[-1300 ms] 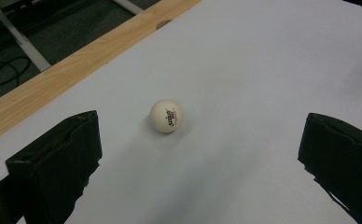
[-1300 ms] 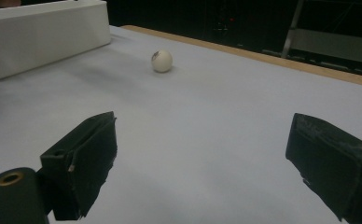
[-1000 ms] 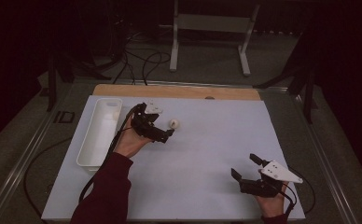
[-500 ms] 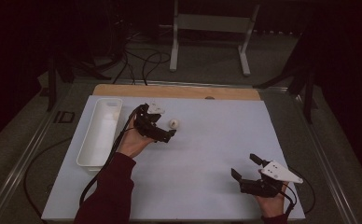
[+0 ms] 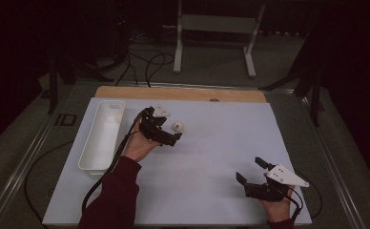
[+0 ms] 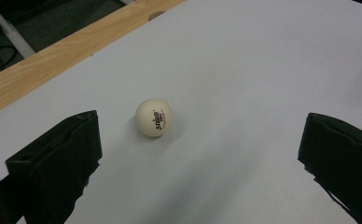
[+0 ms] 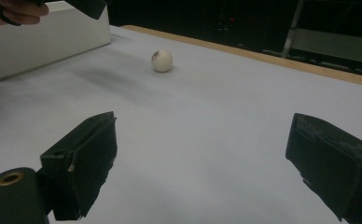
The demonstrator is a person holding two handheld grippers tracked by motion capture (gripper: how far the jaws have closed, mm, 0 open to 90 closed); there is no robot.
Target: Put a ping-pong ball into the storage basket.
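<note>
You are working in a laboratory-type recording space, not a home or a shop. The table (image 5: 288,143) is covered by a plain white sheet, with a strip of bare wooden board (image 5: 183,93) exposed along its far edge. Metal rails (image 5: 25,162) frame the table on both sides. Behind it, loose black cables (image 5: 140,67) lie across a grey floor (image 5: 211,78), and a light metal stand (image 5: 216,28) rises on two legs. The surroundings are dark and unfurnished. A white plastic tray (image 5: 102,136) sits at your left on the sheet. Each handheld gripper trails its own cable, as instrumented equipment does.
</note>
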